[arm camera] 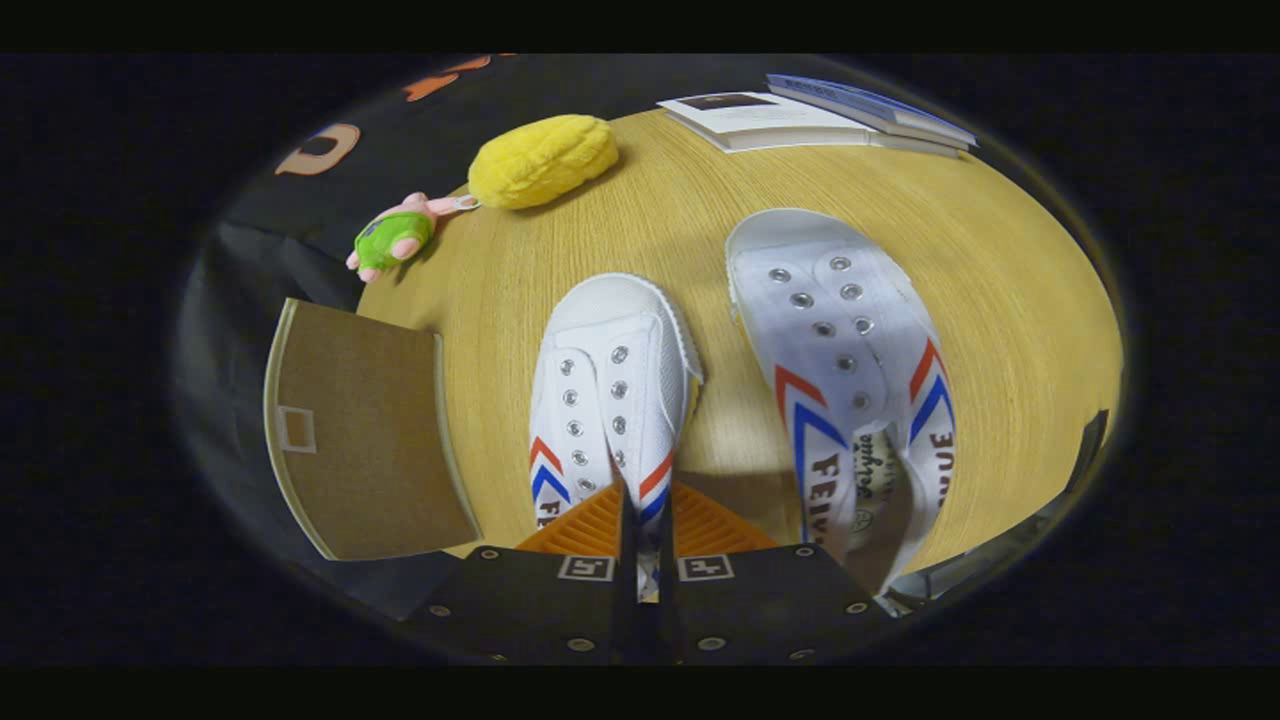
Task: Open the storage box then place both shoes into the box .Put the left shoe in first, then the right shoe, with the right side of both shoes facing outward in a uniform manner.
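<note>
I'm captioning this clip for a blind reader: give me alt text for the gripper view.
The tongs are shut on the heel side of a white shoe on a round wooden table. A second shoe lies beside it; a brown box lid sits at the table's edge.

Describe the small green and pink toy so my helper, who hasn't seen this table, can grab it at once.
Start at the round wooden table where two white shoes lie beyond the gripper, whose fingers pinch the nearer shoe. Look past that shoe to the table's far edge, where a yellow plush lies. The toy sits right beside it: much smaller, green-bodied with pink limbs.
</note>
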{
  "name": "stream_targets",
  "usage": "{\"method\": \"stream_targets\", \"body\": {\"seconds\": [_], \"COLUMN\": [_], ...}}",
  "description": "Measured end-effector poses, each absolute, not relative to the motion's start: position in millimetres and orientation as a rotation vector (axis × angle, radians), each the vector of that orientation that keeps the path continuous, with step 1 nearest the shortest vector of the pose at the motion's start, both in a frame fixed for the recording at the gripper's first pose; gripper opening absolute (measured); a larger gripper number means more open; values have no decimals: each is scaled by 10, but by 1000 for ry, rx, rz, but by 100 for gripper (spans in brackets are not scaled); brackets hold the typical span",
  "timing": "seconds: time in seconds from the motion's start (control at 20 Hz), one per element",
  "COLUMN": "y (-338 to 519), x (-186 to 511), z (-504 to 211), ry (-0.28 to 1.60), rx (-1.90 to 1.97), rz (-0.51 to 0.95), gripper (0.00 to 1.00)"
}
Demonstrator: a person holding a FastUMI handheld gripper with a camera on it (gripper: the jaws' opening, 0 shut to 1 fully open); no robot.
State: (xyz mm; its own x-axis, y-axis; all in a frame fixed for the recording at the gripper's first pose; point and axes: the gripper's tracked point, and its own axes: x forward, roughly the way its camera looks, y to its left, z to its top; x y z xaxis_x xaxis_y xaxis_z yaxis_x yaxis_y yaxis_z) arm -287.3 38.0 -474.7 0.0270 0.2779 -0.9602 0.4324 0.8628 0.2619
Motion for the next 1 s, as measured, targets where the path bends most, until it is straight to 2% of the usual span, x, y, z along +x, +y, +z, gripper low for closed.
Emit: {"method": "stream_targets", "body": {"seconds": [0.5, 0.8, 1.0], "y": [838, 1422, 1923], "x": [-1909, -1307, -1250], "z": [-3817, -3113, -3096], "ry": [1345, 1222, 1228], "rx": [767, 660, 543], "rz": [9, 213, 327], "gripper": [8, 8, 8]}}
